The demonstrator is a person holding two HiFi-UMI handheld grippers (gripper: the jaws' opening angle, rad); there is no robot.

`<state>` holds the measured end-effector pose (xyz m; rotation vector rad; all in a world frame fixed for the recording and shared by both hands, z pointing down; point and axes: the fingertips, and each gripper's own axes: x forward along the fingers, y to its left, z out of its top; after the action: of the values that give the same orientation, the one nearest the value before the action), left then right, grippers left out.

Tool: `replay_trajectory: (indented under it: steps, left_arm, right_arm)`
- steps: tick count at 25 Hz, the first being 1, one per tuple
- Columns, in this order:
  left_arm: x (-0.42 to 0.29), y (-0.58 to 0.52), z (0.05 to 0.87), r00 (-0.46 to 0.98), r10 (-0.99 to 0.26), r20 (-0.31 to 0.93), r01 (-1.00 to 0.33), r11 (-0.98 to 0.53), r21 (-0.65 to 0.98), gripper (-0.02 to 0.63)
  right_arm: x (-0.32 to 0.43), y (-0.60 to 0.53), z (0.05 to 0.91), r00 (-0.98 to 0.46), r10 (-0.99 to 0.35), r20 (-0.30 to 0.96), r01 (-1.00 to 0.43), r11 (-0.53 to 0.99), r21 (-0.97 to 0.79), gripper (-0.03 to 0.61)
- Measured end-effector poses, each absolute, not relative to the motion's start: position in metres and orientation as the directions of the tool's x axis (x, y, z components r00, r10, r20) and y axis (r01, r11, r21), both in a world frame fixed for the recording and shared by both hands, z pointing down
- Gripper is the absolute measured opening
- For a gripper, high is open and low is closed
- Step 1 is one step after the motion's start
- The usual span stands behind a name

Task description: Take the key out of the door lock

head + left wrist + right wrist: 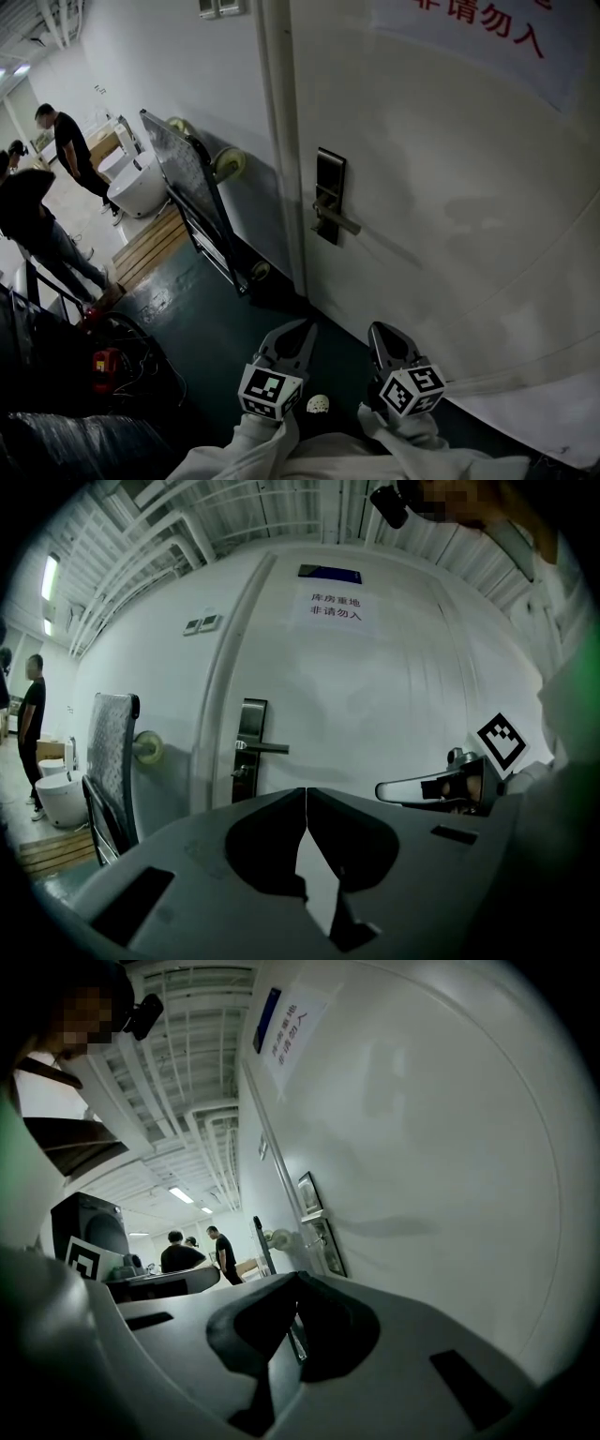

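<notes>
though short of the door lock (329,195), left gripper (298,334) and right gripper (380,334) closed, empty, over open floor (216,319)

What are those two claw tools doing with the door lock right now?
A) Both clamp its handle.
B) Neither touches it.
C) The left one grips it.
B: in the head view the left gripper and right gripper are apart from the door lock, jaws shut and empty.

A white wall (169,84) meets a dark green floor (216,337). A platform cart (183,178) stands on end, tilted against the wall, beside a wooden pallet (150,246) and white ceramic fixtures (136,192). Strip lights (178,1194) glow on the ceiling, and people (66,141) stand farther off.
</notes>
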<state>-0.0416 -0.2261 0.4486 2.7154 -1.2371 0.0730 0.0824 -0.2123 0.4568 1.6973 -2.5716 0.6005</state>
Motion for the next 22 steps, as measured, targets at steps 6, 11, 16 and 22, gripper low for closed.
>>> replay_trajectory:
  steps: [6,11,16,22]
  left_arm:
    - [-0.048,-0.236,0.453,0.66,-0.742,0.117,-0.751,-0.646,0.14,0.015]
    - [-0.042,-0.231,0.464,0.673,-0.727,0.135,-0.739,-0.656,0.153,0.015]
    - [-0.04,-0.229,0.467,0.678,-0.721,0.145,-0.735,-0.659,0.159,0.014]
    - [-0.046,-0.244,0.469,0.66,-0.736,0.147,-0.75,-0.635,0.184,0.015]
  right_arm:
    - [0.074,-0.222,0.461,-0.415,-0.883,0.22,-0.887,0.338,-0.315,0.052]
    - [0.078,-0.215,0.473,-0.4,-0.884,0.242,-0.892,0.315,-0.325,0.052]
    - [0.082,-0.218,0.474,-0.396,-0.883,0.25,-0.893,0.307,-0.329,0.052]
    - [0.08,-0.23,0.472,-0.402,-0.88,0.252,-0.893,0.317,-0.32,0.051]
